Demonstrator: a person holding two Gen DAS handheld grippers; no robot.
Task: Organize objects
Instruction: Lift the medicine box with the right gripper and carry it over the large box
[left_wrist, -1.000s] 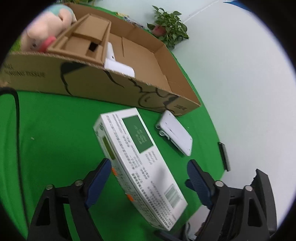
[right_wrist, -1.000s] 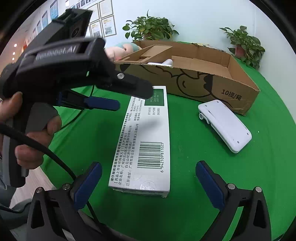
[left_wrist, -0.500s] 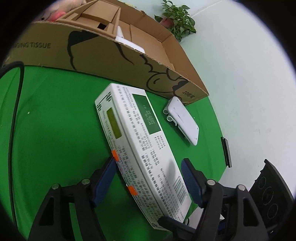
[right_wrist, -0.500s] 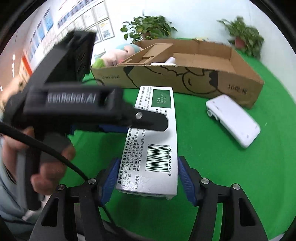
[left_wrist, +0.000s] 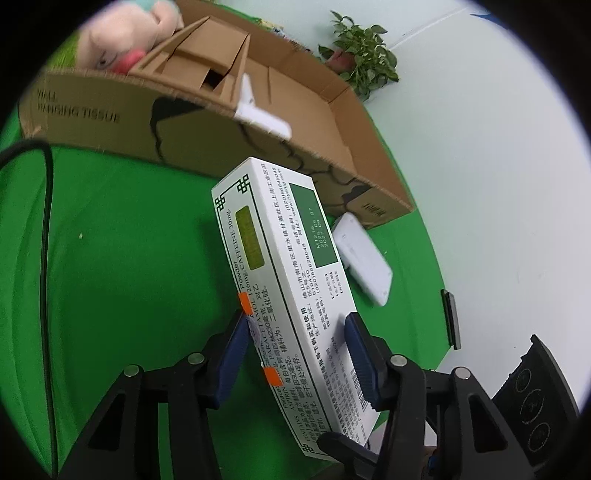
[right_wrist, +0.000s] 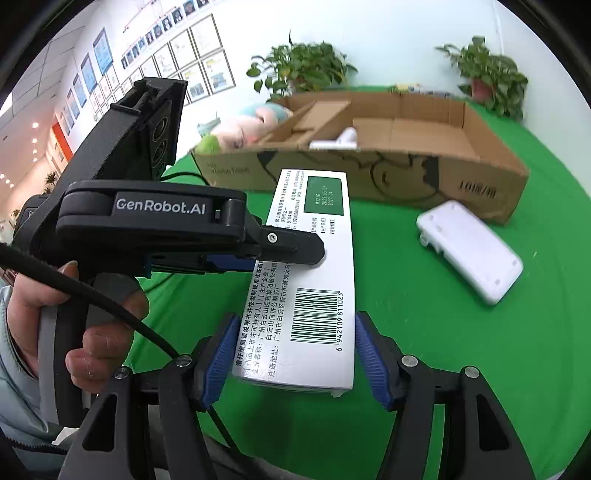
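A long white medicine box (left_wrist: 280, 280) with a green label and a barcode is held by both grippers and lifted off the green table. My left gripper (left_wrist: 295, 354) is shut on its sides near the middle. My right gripper (right_wrist: 291, 350) is shut on its barcode end (right_wrist: 314, 317). The left gripper's body (right_wrist: 159, 210) crosses the right wrist view at the left. An open cardboard box (left_wrist: 207, 122) (right_wrist: 406, 162) stands behind it. A white flat device (left_wrist: 364, 258) (right_wrist: 469, 251) lies on the table by the cardboard box's right end.
Inside the cardboard box are a cardboard insert (left_wrist: 199, 62) and a white object (left_wrist: 258, 110). A pink plush toy (left_wrist: 125, 40) lies behind its left end. Potted plants (right_wrist: 303, 70) stand at the back. A black cable (left_wrist: 46, 206) runs along the left.
Both grippers closed from open onto the medicine box. The box has since been raised and tilted, its far end now nearer the cardboard box.
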